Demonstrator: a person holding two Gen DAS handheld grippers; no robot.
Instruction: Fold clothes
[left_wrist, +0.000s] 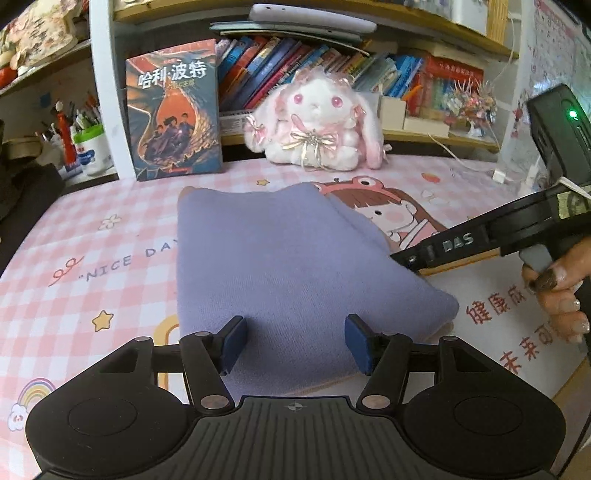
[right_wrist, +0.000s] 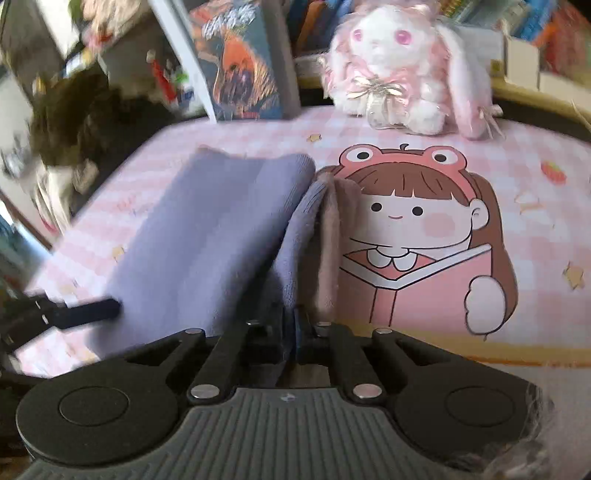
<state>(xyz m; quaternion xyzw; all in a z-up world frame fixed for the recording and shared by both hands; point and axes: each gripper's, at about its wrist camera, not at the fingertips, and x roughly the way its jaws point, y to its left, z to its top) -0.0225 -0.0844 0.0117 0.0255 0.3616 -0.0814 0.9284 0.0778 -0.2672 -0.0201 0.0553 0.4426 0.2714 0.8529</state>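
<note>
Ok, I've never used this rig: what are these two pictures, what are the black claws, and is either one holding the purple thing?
A person holds a two-finger claw in each hand, and each claw carries a camera looking along its fingers. The left claw is open over the near edge of the folded purple garment, pads apart and not pinching it. The right claw is shut on a raised fold at the garment's edge. Everything lies on a pink checked cartoon mat. A plush bunny and a book stand behind.
</note>
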